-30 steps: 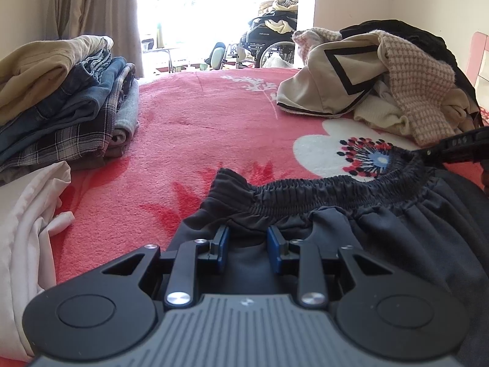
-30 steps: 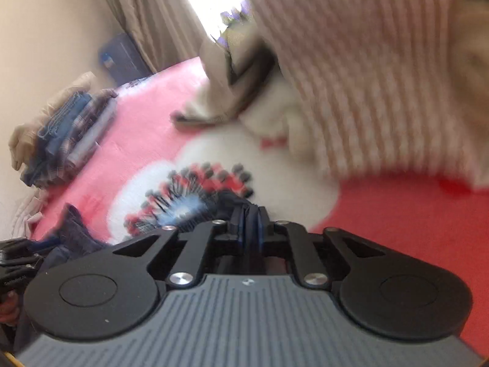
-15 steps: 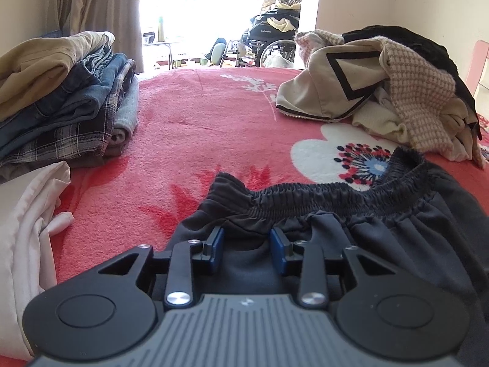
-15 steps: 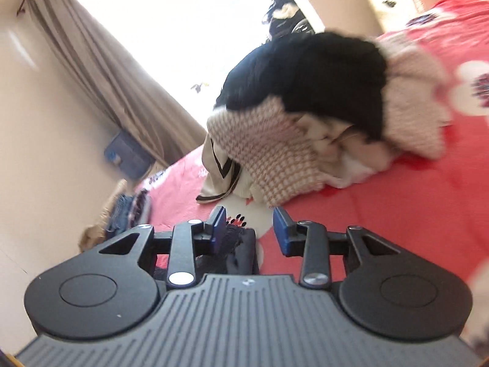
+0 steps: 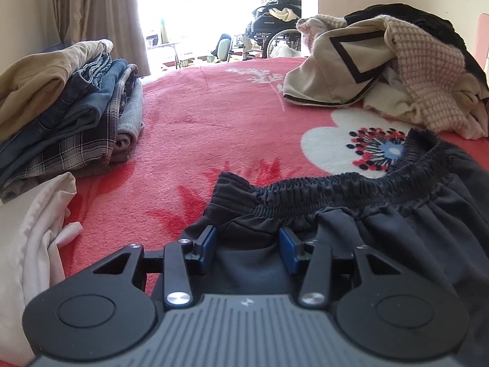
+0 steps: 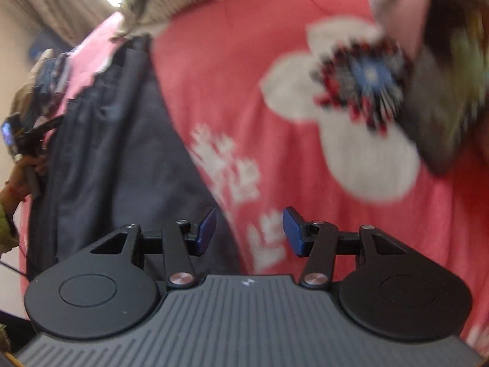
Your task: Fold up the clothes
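Note:
Dark grey trousers (image 5: 382,214) with an elastic waistband lie flat on the red flowered blanket (image 5: 214,116). My left gripper (image 5: 247,249) is open, its blue fingers over the fabric just below the waistband and holding nothing. In the blurred right wrist view the same trousers (image 6: 101,159) stretch away at the left. My right gripper (image 6: 249,232) is open and empty above the blanket (image 6: 275,61), beside the trousers' right edge.
A stack of folded clothes (image 5: 61,101) sits at the left, with a white cloth (image 5: 30,238) in front of it. A heap of unfolded clothes (image 5: 397,70) lies at the far right. A wheelchair (image 5: 275,36) stands beyond the bed.
My right gripper has let go of the waistband, opened and swung back over the blanket beside the trousers. My left gripper has opened a little wider and drawn back slightly.

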